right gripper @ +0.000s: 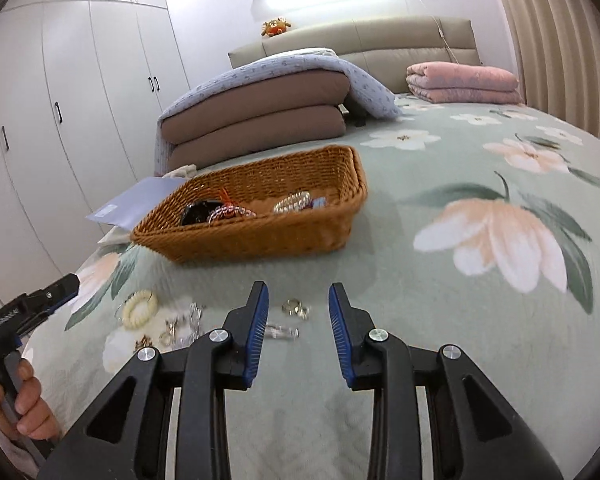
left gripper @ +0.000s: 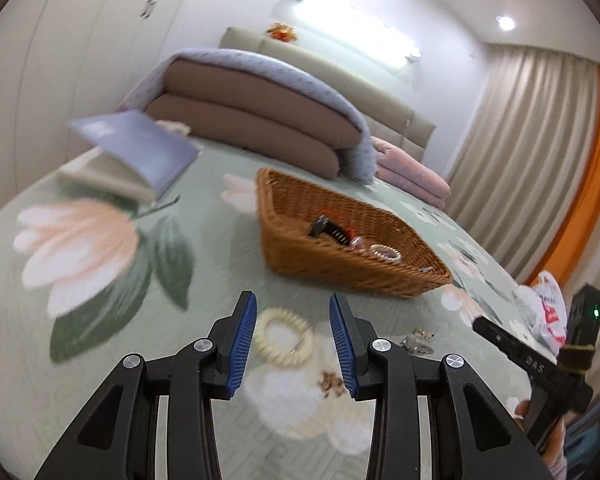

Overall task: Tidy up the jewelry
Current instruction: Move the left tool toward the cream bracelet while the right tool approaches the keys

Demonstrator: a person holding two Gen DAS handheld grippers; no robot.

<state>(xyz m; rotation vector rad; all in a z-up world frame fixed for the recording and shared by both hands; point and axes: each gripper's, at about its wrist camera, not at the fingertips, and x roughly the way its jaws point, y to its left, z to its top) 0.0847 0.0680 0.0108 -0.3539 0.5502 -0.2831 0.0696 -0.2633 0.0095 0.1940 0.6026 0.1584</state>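
While on the bedspread (right gripper: 420, 280), wicker basket (right gripper: 260, 236) with bracelets (right gripper: 294, 202).

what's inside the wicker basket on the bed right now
Inside the wicker basket: a black piece, a red-and-white braided band, a pearly bracelet and something small and blue. The near wall hides the basket floor, so more may lie there.

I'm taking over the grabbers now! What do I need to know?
Left gripper: open, empty, aimed at the cream coil bracelet on the bedspread.
Right gripper: open, empty, over the small silver pieces.
Done: the wicker basket already holds several bracelets and a dark item.
Left: the cream bracelet, the silver pieces and the other little bits lying loose in front of the basket.
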